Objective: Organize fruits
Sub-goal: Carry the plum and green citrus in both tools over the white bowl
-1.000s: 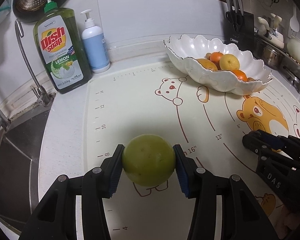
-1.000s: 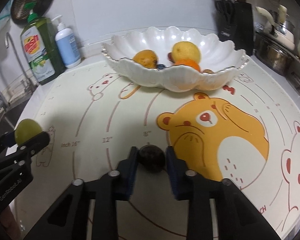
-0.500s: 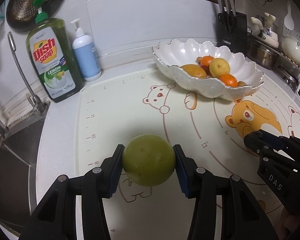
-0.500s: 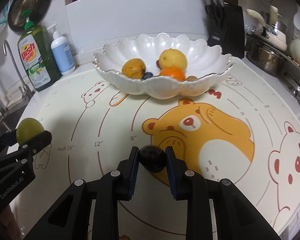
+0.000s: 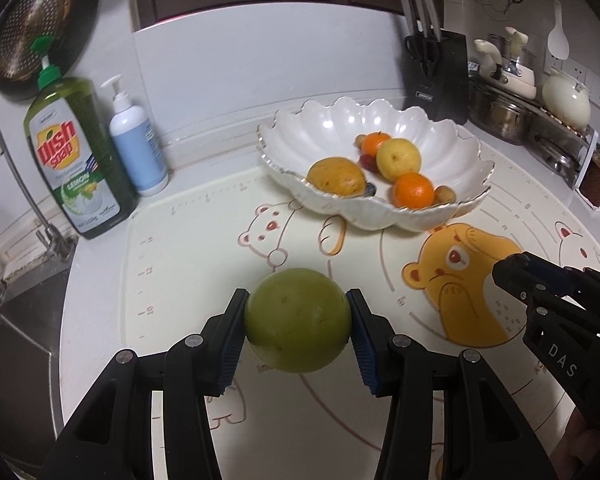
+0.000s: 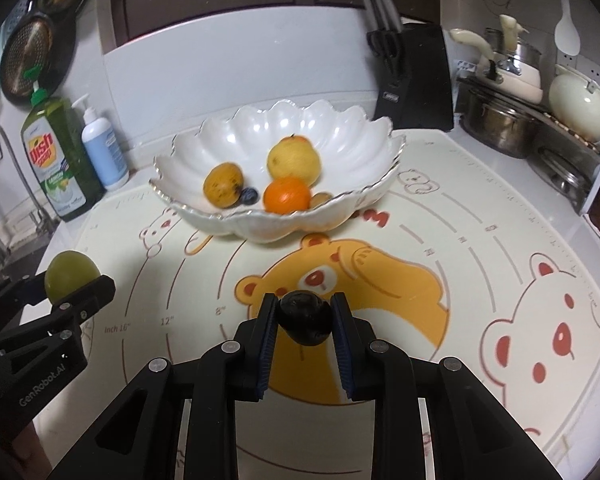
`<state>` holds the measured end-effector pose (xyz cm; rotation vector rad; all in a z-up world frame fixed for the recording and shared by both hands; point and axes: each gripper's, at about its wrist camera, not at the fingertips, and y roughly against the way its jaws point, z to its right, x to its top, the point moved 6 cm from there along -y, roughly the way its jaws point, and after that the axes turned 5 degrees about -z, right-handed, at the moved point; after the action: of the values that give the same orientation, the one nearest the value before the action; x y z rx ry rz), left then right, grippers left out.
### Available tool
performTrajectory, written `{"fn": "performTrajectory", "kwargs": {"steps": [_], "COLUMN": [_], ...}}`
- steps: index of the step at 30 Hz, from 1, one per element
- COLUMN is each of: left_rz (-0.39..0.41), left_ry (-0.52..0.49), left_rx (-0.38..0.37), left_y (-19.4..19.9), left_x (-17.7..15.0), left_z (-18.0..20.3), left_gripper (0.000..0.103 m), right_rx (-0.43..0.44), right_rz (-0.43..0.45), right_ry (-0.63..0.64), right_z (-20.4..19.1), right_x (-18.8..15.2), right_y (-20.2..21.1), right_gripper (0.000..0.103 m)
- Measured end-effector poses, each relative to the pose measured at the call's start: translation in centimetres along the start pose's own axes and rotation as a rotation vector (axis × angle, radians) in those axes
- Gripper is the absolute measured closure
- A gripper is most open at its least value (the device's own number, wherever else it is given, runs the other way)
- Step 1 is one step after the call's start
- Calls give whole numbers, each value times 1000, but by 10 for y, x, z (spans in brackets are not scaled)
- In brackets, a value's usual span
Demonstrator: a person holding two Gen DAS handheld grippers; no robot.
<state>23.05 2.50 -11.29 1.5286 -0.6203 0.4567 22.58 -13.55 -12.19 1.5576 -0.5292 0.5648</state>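
Note:
My left gripper (image 5: pixel 298 320) is shut on a round green fruit (image 5: pixel 298 320) and holds it above the bear-print mat (image 5: pixel 204 248). It also shows at the left of the right wrist view (image 6: pixel 71 276). My right gripper (image 6: pixel 304 322) is shut on a small dark plum (image 6: pixel 305 319), held above the mat's orange bear. A white scalloped bowl (image 5: pixel 300 136) (image 6: pixel 260 132) stands beyond both grippers. It holds a yellow fruit (image 6: pixel 293 160), an orange (image 6: pixel 287 196), a brownish-yellow fruit (image 6: pixel 223 189) and a blueberry (image 6: pixel 250 195).
A green dish soap bottle (image 5: pixel 76 160) and a blue pump bottle (image 5: pixel 138 152) stand at the back left beside the sink faucet (image 5: pixel 24 184). A black knife block (image 6: pixel 414 80) stands behind the bowl. Pots and a kettle (image 6: pixel 578 106) are at the right.
Both grippers have risen with their fruits held; the bowl's inside shows more from above and the mat looks farther below.

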Motion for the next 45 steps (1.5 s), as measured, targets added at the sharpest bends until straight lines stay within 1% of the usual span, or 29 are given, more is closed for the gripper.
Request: {"fn": "performTrajectory", "kwargs": {"steps": [9, 16, 26, 32, 45], "left_rz": [32, 54, 90, 110, 119], "left_ry": [-18, -24, -31, -29, -23], "left_rx": [-11, -24, -32, -28, -40], "left_y": [7, 10, 13, 10, -9], "left_x": [23, 41, 73, 93, 123], "left_z": [15, 25, 29, 26, 22], "left_gripper": [55, 55, 55, 55, 55], "right_rx": [-13, -29, -39, -41, -47], "right_rz": [40, 74, 111, 122, 125], "right_ry": [-18, -21, -21, -15, 10], "right_z": [17, 28, 35, 35, 32], "right_x": [16, 35, 63, 80, 107], "right_y": [13, 22, 28, 24, 8], "right_gripper": [75, 75, 75, 75, 75]}}
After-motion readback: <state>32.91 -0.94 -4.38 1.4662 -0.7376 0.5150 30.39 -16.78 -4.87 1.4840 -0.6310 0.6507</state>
